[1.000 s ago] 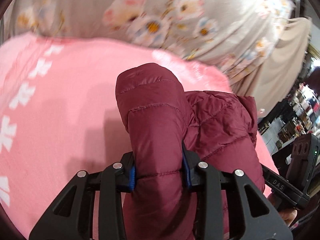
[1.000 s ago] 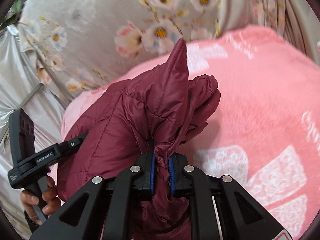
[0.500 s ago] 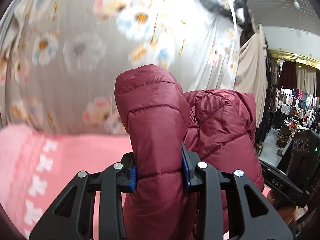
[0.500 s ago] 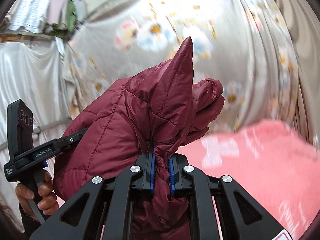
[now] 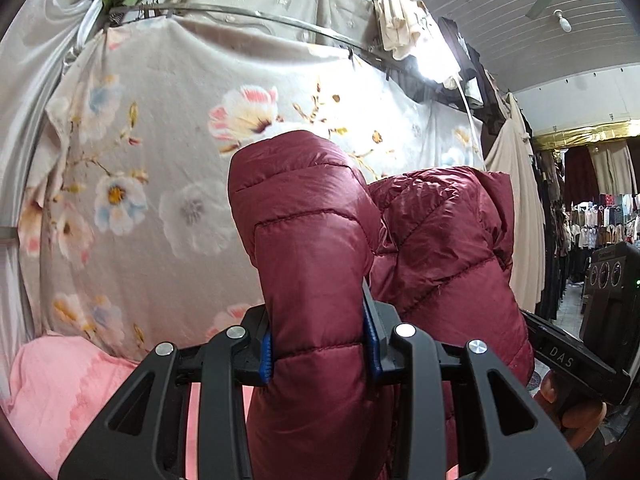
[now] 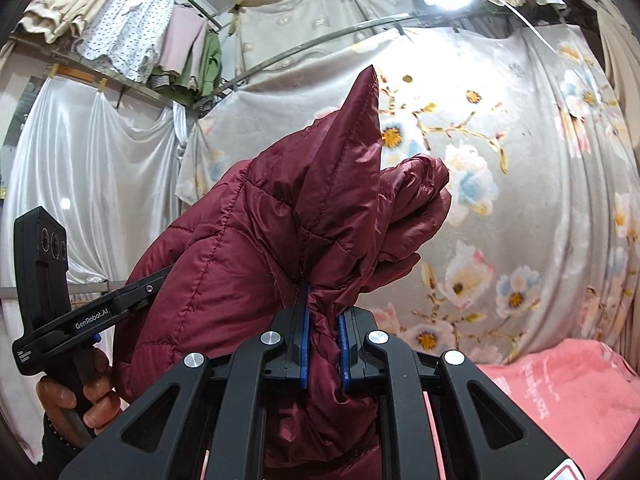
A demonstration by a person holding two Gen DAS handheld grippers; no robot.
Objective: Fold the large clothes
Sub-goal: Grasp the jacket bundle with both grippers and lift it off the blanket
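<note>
**A:** How does each claw stand?

**B:** The left claw (image 5: 320, 354) is partly closed, its blue pads (image 5: 266, 354) pressing both sides of a thick, rounded roll of the maroon puffer jacket (image 5: 308, 240). The right claw (image 6: 323, 348) is nearly shut, and pinches a thin, crumpled gather of the same jacket between its pads. Both are gripping cloth, not hovering over it.

**B:** From the right claw's own view, the left claw shows off to the left, held in a hand (image 6: 76, 396).

**A:** And where is the jacket?

**B:** It stands up ahead of each claw and hangs below both, held up in the air. The pink blanket (image 5: 60, 392) lies low beneath the claws, and the flowered sheet (image 5: 160, 160) hangs behind the jacket.

**A:** How will it handle?

**B:** Probably light for its bulk, soft and springy. The quilted filling looks likely to puff back after pressing, so folds may not stay flat without a push. The shell is shiny, so it may slide in a shallow pinch.

**A:** Where is the best hold?

**B:** On stitched seams or edges, where the cloth is thin and firm, as in the right claw. The fat roll in the left claw looks secure but is bulkier to place. Which parts of the jacket are held cannot be told.
</note>
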